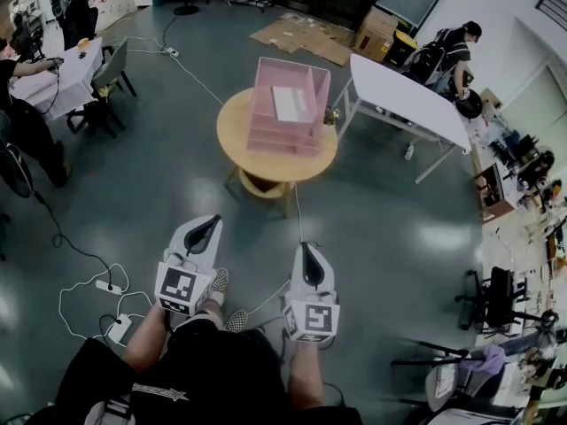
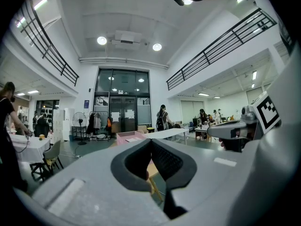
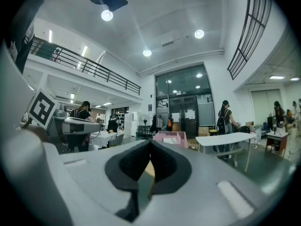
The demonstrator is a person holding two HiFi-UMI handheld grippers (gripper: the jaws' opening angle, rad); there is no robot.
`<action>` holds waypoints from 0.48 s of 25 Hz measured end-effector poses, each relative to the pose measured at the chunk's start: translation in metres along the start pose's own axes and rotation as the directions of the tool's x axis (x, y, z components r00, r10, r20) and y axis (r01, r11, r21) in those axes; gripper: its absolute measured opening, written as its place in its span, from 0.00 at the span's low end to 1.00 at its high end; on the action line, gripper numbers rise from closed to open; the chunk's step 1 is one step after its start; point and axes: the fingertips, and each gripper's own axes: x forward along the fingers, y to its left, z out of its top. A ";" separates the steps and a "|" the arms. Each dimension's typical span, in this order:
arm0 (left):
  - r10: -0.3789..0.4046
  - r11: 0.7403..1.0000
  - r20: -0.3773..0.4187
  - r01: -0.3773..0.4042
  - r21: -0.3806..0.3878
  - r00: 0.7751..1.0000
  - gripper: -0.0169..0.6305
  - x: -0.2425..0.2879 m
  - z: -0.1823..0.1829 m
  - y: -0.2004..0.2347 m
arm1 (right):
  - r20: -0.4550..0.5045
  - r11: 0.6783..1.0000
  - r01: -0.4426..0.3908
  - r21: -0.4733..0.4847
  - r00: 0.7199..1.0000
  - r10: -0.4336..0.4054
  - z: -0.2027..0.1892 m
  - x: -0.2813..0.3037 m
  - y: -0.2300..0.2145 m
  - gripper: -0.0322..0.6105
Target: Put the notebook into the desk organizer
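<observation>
Left gripper [image 1: 211,223] and right gripper [image 1: 306,249] are held fully closed with nothing gripped — the notebook [image 1: 292,104] is seen lying in the desk organizer [image 1: 266,131], well ahead of both tips — placement is judged done, so both are best kept back.

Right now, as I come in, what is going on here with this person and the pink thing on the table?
A person stands some way back from the round wooden table, holding a gripper in each hand. The left gripper and the right gripper are both shut and hold nothing. On the table stands the pink desk organizer. A pale flat thing, probably the notebook, lies in its top tray, so the job looks done.
</observation>
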 end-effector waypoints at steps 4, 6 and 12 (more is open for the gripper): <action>0.002 1.000 0.005 -0.002 0.003 1.000 0.04 0.002 0.002 -0.002 | 0.006 1.000 0.000 -0.004 1.000 0.000 0.002 0.000 -0.003 0.06; 0.001 1.000 0.008 -0.001 0.002 1.000 0.04 0.002 0.004 -0.002 | 0.009 1.000 0.001 -0.005 1.000 -0.001 0.003 0.000 -0.004 0.06; 0.002 1.000 0.006 -0.002 0.004 1.000 0.04 0.006 0.005 -0.004 | 0.014 1.000 0.001 -0.004 1.000 -0.001 0.006 0.001 -0.009 0.06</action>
